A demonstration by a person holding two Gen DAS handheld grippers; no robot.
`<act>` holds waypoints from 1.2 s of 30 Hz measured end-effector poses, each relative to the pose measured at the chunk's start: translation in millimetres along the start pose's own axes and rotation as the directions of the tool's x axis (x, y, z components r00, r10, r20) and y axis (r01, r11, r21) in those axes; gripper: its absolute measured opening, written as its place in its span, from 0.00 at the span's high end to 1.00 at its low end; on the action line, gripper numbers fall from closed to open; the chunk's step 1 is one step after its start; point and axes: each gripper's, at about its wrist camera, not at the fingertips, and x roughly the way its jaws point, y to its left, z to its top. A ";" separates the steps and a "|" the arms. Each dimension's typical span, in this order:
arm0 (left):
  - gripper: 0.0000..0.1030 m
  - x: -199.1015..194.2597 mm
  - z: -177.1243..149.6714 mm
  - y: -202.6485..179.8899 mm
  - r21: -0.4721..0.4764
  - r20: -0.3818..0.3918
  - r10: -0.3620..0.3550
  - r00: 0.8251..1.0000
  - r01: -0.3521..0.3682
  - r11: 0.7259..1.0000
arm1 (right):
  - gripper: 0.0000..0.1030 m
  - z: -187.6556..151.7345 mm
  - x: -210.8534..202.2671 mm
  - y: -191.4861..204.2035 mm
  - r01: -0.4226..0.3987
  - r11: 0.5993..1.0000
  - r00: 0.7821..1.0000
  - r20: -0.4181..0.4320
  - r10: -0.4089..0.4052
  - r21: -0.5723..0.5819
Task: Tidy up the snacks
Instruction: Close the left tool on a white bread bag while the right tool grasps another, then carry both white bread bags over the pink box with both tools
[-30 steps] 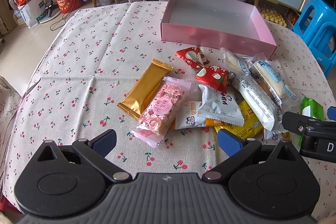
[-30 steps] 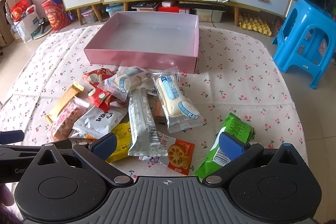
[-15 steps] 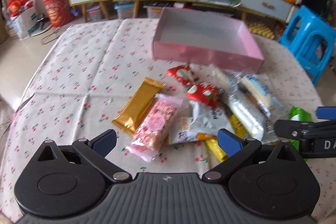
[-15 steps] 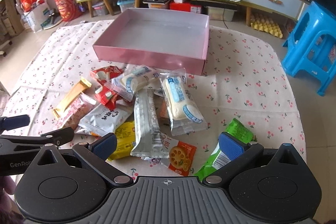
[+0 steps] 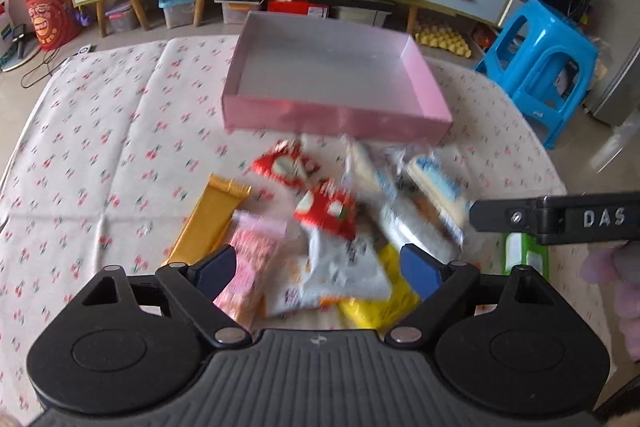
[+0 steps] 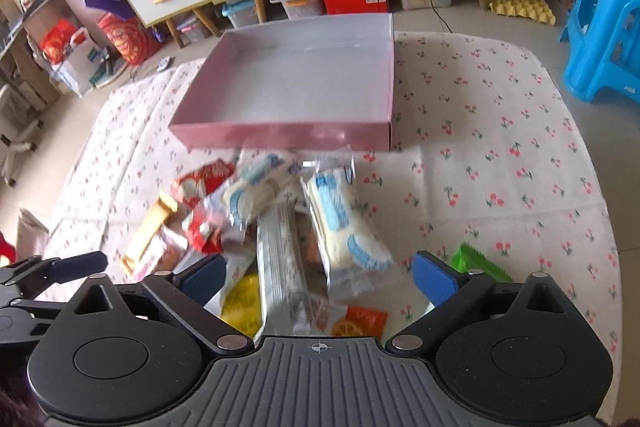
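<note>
Surface (image 5: 100,131): a cherry-print cloth covers it, with the pink box at its far middle as the marker for all else
Pink box (image 5: 336,115): open-topped and shallow, grey inside, nothing lying in it
Snack pile (image 6: 280,227): heaped on the cloth just in front of the pink box's near wall, the packets overlapping and partly blurred
Blue stool (image 5: 540,63): on the floor, to the right of the pink box, off the surface
Left hand-held gripper (image 5: 316,267): held low over the near-left part of the pile, well short of the pink box; its jaws are wide and closing, and the pads touch nothing, though packets lie on the cloth below the gap
Right hand-held gripper (image 6: 316,275): over the near-right part of the pile, also well short of the pink box; jaws wide and closing, pads gripping nothing
Gold bar packet (image 5: 208,223): leftmost of the pile, in front of the pink box's left corner, lying aslant
White-and-blue bread packet (image 6: 344,223): near the pile's right edge, pointing away from the pink box
Red packets (image 5: 326,207): two, in front of the pink box's middle
Green packet (image 6: 476,263): alone, nearer than the pink box's right corner, beside the right pad
</note>
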 end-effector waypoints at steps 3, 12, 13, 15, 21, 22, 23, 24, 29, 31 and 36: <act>0.24 11.4 11.3 -0.8 -0.009 0.015 -0.019 1.000 0.019 1.000 | 0.14 6.5 7.5 -10.0 -0.016 1.000 0.999 0.037 0.016 0.013; 0.50 44.8 34.5 -13.1 0.054 0.064 -0.098 0.993 0.095 0.994 | 0.50 14.5 38.2 -35.6 -0.094 0.992 0.995 -0.037 0.098 0.088; 0.53 48.3 37.3 -15.7 0.065 0.061 -0.098 0.993 0.094 0.993 | 0.51 15.4 39.9 -35.9 -0.094 0.991 0.994 -0.042 0.098 0.093; 0.54 54.5 41.3 -18.6 0.076 0.053 -0.098 0.994 0.094 0.993 | 0.53 16.3 44.7 -35.7 -0.094 0.991 0.993 -0.055 0.100 0.100; 0.57 69.5 44.5 -22.4 0.091 0.016 -0.064 0.998 0.062 0.994 | 0.58 17.3 58.3 -30.9 -0.057 0.995 0.994 -0.092 0.064 0.082; 0.58 71.5 44.7 -22.0 0.090 0.009 -0.059 0.998 0.058 0.994 | 0.59 16.9 59.8 -30.7 -0.054 0.995 0.993 -0.097 0.062 0.082; 0.59 73.6 45.3 -21.4 0.090 0.004 -0.056 0.998 0.055 0.994 | 0.59 16.4 60.9 -30.2 -0.051 0.996 0.993 -0.100 0.059 0.080; 0.59 75.4 45.3 -21.0 0.091 -0.002 -0.051 0.999 0.051 0.995 | 0.60 16.2 61.4 -29.9 -0.047 0.996 0.993 -0.102 0.055 0.077; 0.68 79.4 44.9 -20.8 0.110 -0.016 -0.030 0.999 0.032 0.993 | 0.67 16.4 62.1 -29.8 -0.050 0.996 0.993 -0.100 0.058 0.074; 0.69 77.8 44.3 -20.7 0.115 -0.014 -0.025 1.000 0.027 0.993 | 0.69 16.5 60.9 -30.2 -0.056 0.995 0.993 -0.098 0.064 0.080; 0.76 72.4 45.5 -18.1 0.105 -0.004 -0.027 1.000 0.028 0.994 | 0.75 17.7 56.5 -31.5 -0.063 0.993 0.994 -0.087 0.072 0.096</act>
